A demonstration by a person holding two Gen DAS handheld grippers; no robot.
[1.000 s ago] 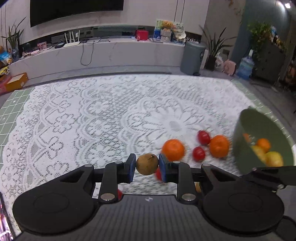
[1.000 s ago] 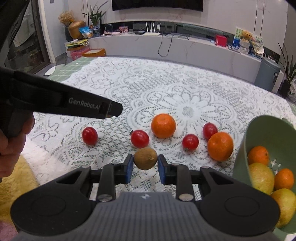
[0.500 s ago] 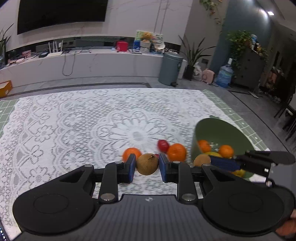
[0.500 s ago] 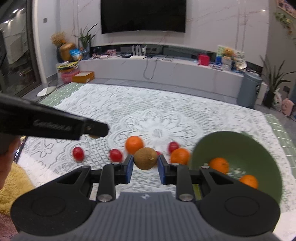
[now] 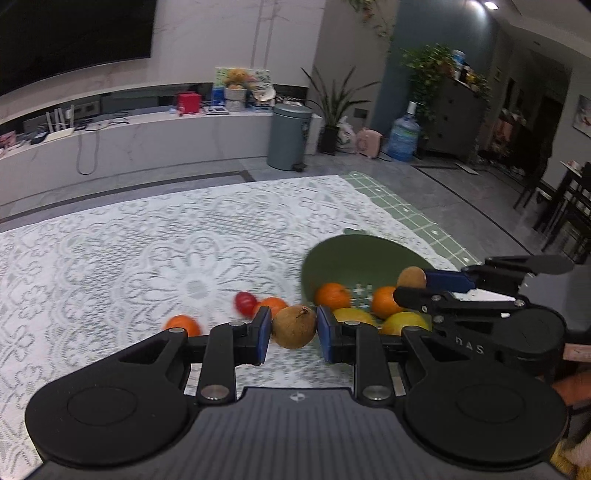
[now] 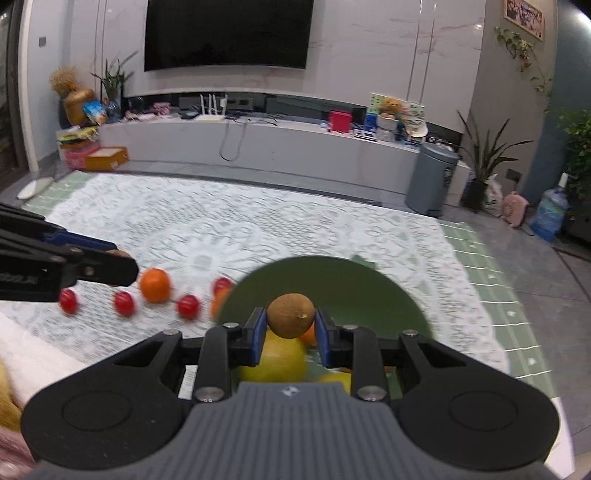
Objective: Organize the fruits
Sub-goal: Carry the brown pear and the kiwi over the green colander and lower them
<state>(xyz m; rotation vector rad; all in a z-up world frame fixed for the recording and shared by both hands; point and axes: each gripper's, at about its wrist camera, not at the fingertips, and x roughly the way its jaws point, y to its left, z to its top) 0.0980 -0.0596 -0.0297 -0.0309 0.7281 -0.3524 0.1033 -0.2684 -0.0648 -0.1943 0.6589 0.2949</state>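
Above the green bowl (image 6: 369, 288) at the near right, the right gripper (image 6: 290, 325) clamps a brown fruit (image 6: 290, 315); the left gripper (image 5: 293, 328) clamps another brown fruit (image 5: 294, 326) beside the rim; delivery seems underway; next, each should release over the bowl.

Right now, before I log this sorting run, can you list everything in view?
brown fruits: 2, brown, one gripped in each tool
bowl: 1, green, on the cloth, right tool over it
oranges in bowl: 2 seen, orange, beside the yellow fruits
yellow fruits: 2 seen, yellow, in the bowl
loose oranges: 2, orange, on the cloth left of the bowl
small red fruits: 4, red, on the cloth left of the bowl
lace cloth: 1, white, spread under the fruit
television: 1, black, far wall
bin: 1, grey, floor beyond the cloth
left tool: black, blue pads, shut on a brown fruit
right tool: black, blue pads, shut on a brown fruit
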